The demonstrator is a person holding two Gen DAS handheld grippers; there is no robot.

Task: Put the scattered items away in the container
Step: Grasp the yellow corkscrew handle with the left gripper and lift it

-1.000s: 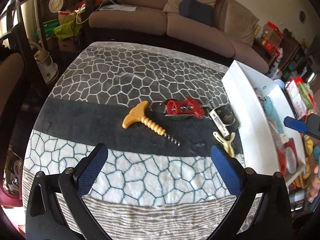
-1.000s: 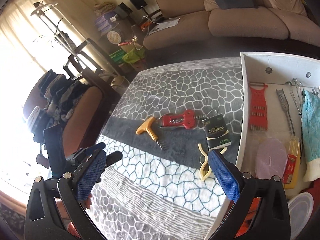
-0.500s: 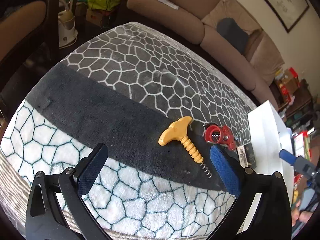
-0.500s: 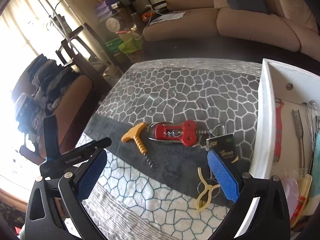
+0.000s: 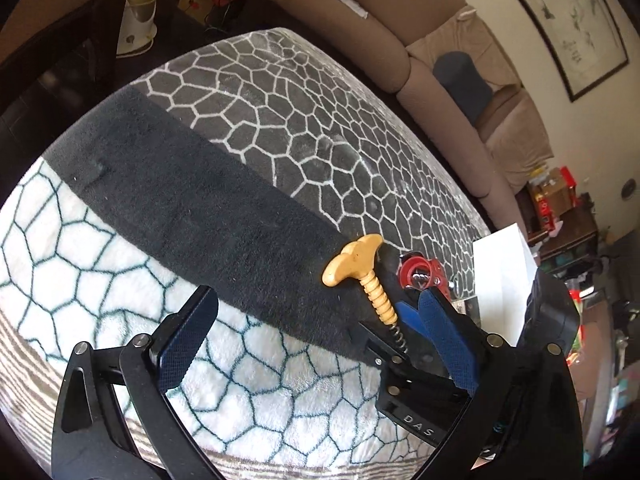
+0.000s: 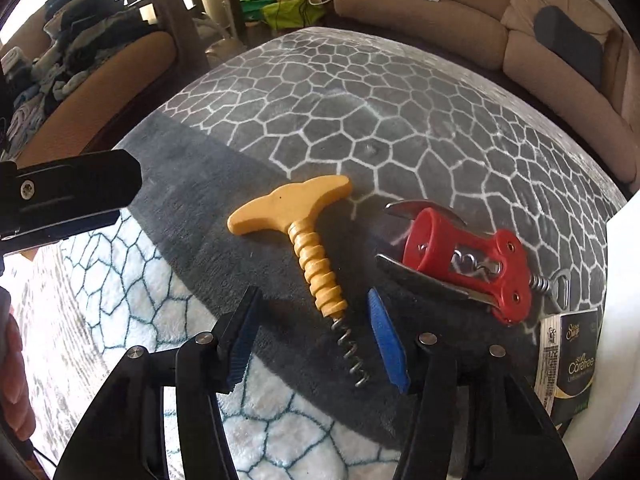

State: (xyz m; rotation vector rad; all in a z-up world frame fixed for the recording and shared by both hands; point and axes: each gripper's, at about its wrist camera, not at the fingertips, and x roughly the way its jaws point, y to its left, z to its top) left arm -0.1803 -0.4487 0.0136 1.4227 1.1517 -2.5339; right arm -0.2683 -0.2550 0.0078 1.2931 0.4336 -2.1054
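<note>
A yellow T-handled corkscrew [image 6: 312,240] lies on the dark band of the patterned cloth [image 6: 360,120]. My right gripper [image 6: 314,340] straddles its lower shaft and metal worm. Its jaws are closing, and a gap shows between each pad and the corkscrew. In the left wrist view the same corkscrew [image 5: 360,268] lies ahead to the right, with the right gripper [image 5: 394,326] down over its worm. My left gripper [image 5: 316,340] hovers wide open above the white part of the cloth, holding nothing. The white container [image 5: 504,280] stands at the right.
A red winged corkscrew [image 6: 468,264] lies just right of the yellow one. A black packet [image 6: 568,360] rests beside the container's white wall [image 6: 624,280]. The left gripper's black body [image 6: 68,192] and a hand [image 6: 16,380] are at the left. A beige sofa [image 5: 440,92] stands behind.
My right gripper dropped close over the yellow corkscrew and its jaws narrowed around the worm. My left gripper sank and rolled early on, then held still.
</note>
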